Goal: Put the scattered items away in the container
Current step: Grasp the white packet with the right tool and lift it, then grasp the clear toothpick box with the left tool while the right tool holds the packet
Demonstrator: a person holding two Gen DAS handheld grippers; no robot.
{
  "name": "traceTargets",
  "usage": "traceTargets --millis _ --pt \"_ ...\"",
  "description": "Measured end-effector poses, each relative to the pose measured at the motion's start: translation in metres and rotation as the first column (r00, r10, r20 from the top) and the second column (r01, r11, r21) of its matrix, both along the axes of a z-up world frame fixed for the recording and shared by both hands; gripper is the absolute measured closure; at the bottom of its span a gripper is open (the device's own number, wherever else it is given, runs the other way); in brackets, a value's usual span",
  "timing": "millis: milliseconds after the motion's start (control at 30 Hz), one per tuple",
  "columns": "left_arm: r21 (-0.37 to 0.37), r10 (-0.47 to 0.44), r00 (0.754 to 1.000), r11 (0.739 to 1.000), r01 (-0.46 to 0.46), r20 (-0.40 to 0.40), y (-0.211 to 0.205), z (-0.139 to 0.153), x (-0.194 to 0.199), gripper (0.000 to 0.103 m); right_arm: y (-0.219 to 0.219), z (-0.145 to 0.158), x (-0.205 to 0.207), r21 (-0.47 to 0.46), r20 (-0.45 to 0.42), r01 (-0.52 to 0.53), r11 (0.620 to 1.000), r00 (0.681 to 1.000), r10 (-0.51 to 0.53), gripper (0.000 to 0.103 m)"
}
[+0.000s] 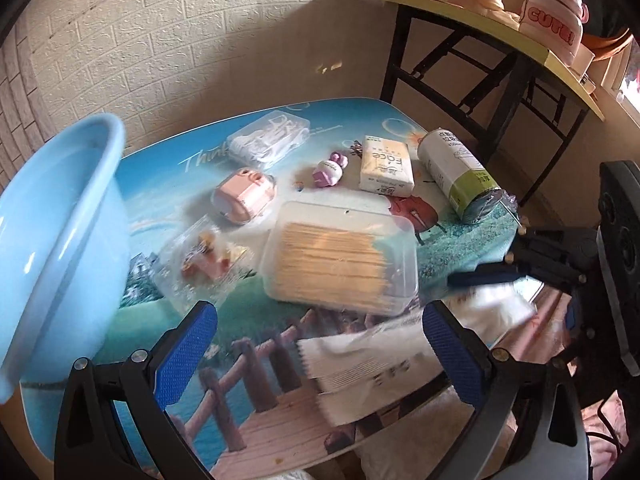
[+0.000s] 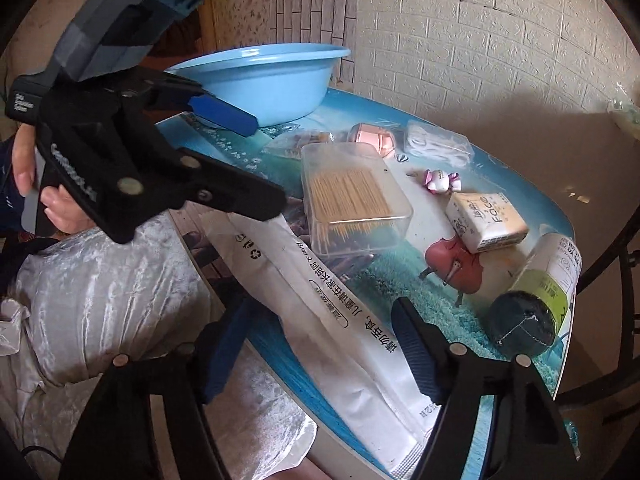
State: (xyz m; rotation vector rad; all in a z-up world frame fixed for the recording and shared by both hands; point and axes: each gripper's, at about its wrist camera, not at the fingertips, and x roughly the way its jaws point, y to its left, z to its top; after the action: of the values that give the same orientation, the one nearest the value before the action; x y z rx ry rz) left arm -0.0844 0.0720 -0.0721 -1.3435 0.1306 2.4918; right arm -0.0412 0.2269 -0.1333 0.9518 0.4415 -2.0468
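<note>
A long white packet (image 1: 368, 364) lies over the near edge of the picture-printed table (image 1: 260, 420). My left gripper (image 1: 318, 356) is open and straddles one end of it without touching. In the right wrist view the packet (image 2: 320, 312) runs between the pads of my right gripper (image 2: 322, 348), which stands half wide. Its right pad sits at the packet's edge and the left pad stays a little clear. The light blue basin (image 1: 60, 220) stands empty at the table's left. A clear toothpick box (image 1: 340, 256) lies just beyond the packet.
Scattered on the table are a pink case (image 1: 244, 196), a clear toy bag (image 1: 204, 260), a floss box (image 1: 268, 140), a pink trinket (image 1: 330, 170), a tissue pack (image 1: 386, 166) and a green-white roll (image 1: 460, 172). A black-legged side table (image 1: 440, 60) stands behind. A person's lap (image 2: 100, 288) is at the near edge.
</note>
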Motion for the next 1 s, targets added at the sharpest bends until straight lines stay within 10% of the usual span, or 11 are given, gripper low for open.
traceTargets --millis 267,1000 --pt "0.015 0.005 1.0 1.0 -0.005 0.025 0.013 -0.01 -0.012 0.0 0.02 0.01 0.009 -0.032 -0.006 0.065 0.997 0.998 -0.065 0.079" --pt "-0.037 0.12 0.993 0.992 -0.119 0.022 0.028 -0.022 -0.023 0.0 0.121 0.033 0.081 -0.182 0.036 0.367 0.912 0.929 -0.367 0.088"
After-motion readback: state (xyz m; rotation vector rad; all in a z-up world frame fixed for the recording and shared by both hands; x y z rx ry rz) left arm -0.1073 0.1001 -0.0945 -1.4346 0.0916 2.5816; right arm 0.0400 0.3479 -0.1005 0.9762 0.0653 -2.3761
